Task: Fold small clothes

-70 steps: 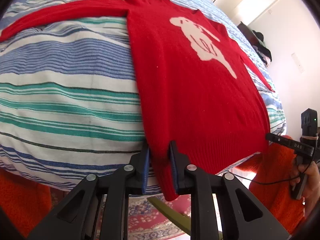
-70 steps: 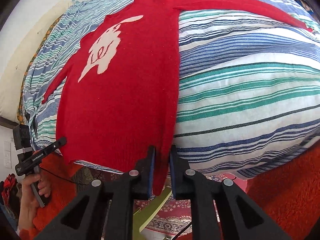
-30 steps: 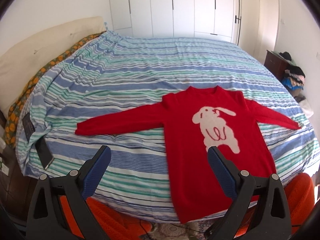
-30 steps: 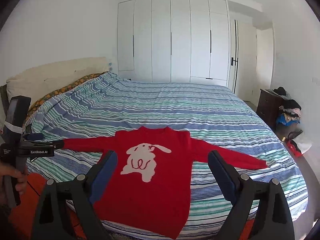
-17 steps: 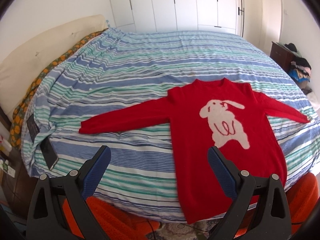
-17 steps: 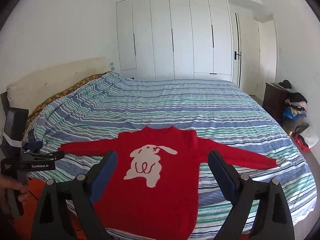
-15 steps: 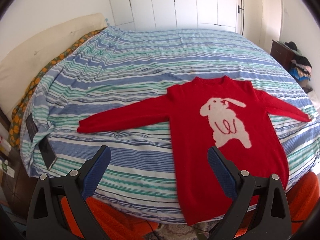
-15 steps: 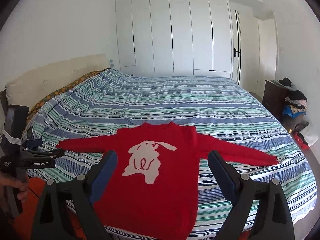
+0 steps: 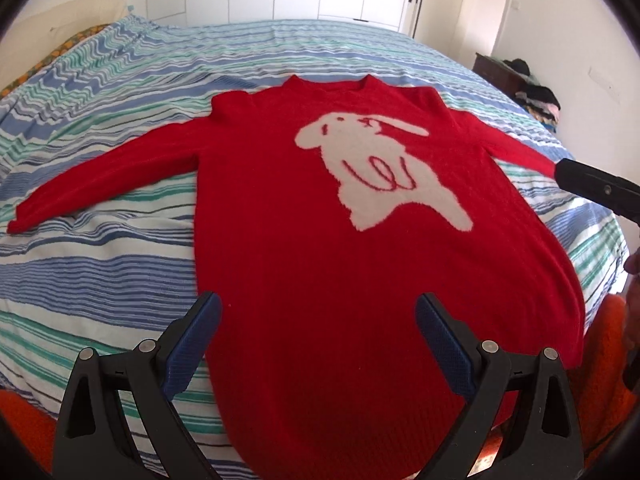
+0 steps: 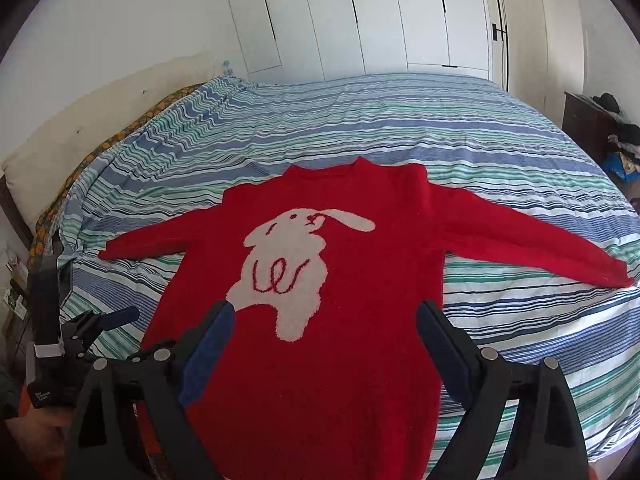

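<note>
A red sweater (image 9: 304,216) (image 10: 352,320) with a white rabbit on its chest lies flat, face up, on a striped bed, both sleeves spread out sideways. Its hem hangs over the near edge of the bed. My left gripper (image 9: 318,308) stands open above the sweater's lower part, nothing between its blue pads. My right gripper (image 10: 326,316) is open too, hovering over the lower body of the sweater. In the left wrist view the right gripper's finger shows at the right edge (image 9: 596,190), over the end of the right sleeve. The left gripper appears at the left of the right wrist view (image 10: 96,324).
The bed (image 10: 400,120) has a blue, green and white striped cover. White wardrobe doors (image 10: 360,20) stand behind it. A dark cabinet with piled clothes (image 10: 600,128) is at the right. Orange fabric (image 9: 600,344) shows below the bed's near edge.
Both grippers have come down and closer to the sweater, which now fills more of each view. Both stayed open; earlier each was shut on the hem and let go.
</note>
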### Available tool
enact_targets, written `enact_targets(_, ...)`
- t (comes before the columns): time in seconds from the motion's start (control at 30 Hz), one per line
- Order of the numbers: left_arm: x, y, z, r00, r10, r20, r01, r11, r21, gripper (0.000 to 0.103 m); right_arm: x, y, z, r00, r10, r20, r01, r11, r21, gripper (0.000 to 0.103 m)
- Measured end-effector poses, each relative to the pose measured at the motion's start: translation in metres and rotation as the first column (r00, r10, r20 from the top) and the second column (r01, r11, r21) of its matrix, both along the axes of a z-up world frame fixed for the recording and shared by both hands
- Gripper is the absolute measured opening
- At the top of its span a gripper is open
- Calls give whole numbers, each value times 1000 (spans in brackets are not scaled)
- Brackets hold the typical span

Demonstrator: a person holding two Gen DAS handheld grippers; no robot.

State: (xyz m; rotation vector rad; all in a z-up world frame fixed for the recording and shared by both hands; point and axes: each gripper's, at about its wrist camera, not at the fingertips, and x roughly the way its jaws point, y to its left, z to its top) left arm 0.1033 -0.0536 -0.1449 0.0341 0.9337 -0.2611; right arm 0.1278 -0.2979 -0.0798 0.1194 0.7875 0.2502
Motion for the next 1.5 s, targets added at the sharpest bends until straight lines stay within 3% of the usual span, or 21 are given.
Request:
enact_targets(0.07,-4,1,-17,999,-15,-43,16,999,28,98,12,2,-38,995,5,-102,-2,1000,30,91)
enact_targets(0.17,-7,6,-17,999,-23,-39,24,999,32,98,18,-3,-94,959,8,-283,8,998,57,90)
enact_targets(0.3,-8,19,-17,999,9,-52,-10,1000,-14,98,1,-35,-77,980,17,-196,14,988,157,90)
enact_targets(0.43,-1,38,-19,994,72,-85,-79,993,-85,98,9,-127,-54,972,-170,-161,213,929,303,90)
enact_targets(0.5,1,47,-16,990,106,-88,-116,987,-115,98,17,-189,-52,932,-315,-180,361,853,377,90)
enact_targets(0.57,2,56,-16,985,145,-94,-156,979,-129,98,22,-251,-56,872,-440,-214,488,753,442,90)
enact_targets(0.67,3,67,-19,974,196,-112,-210,969,-131,98,25,-326,-77,762,-567,-313,641,589,492,89)
enact_targets(0.73,3,73,-22,966,227,-126,-243,962,-124,98,21,-362,-89,709,-615,-346,687,491,537,83)
enact_targets(0.83,2,78,-23,959,250,-132,-267,956,-125,98,18,-394,-98,666,-650,-367,715,414,564,70)
enact_targets(0.9,2,78,-25,958,255,-129,-269,957,-106,98,24,-403,-99,672,-639,-374,713,424,559,65)
enact_targets(0.97,1,76,-27,959,254,-123,-264,961,-79,98,35,-403,-101,688,-613,-389,713,468,523,59)
enact_targets(1.0,1,75,-27,961,251,-118,-260,963,-68,98,39,-403,-100,690,-607,-395,716,490,498,46)
enact_targets(1.03,0,74,-27,962,249,-114,-257,965,-58,98,43,-403,-99,684,-610,-401,725,504,470,23)
enact_targets(1.07,0,73,-27,962,248,-112,-255,966,-52,98,45,-402,-97,672,-620,-405,738,511,441,12)
enact_targets(1.13,0,75,-26,962,250,-111,-257,965,-58,98,50,-398,-83,675,-634,-377,735,530,423,9)
enact_targets(1.17,0,76,-26,961,252,-112,-260,963,-67,98,54,-393,-67,692,-636,-340,717,556,420,9)
enact_targets(1.33,3,81,-28,960,258,-111,-270,957,-104,98,97,-334,20,850,-495,-180,514,708,484,9)
enact_targets(1.5,2,88,-27,962,253,-103,-267,951,-157,99,138,-233,89,943,-327,-62,318,830,458,9)
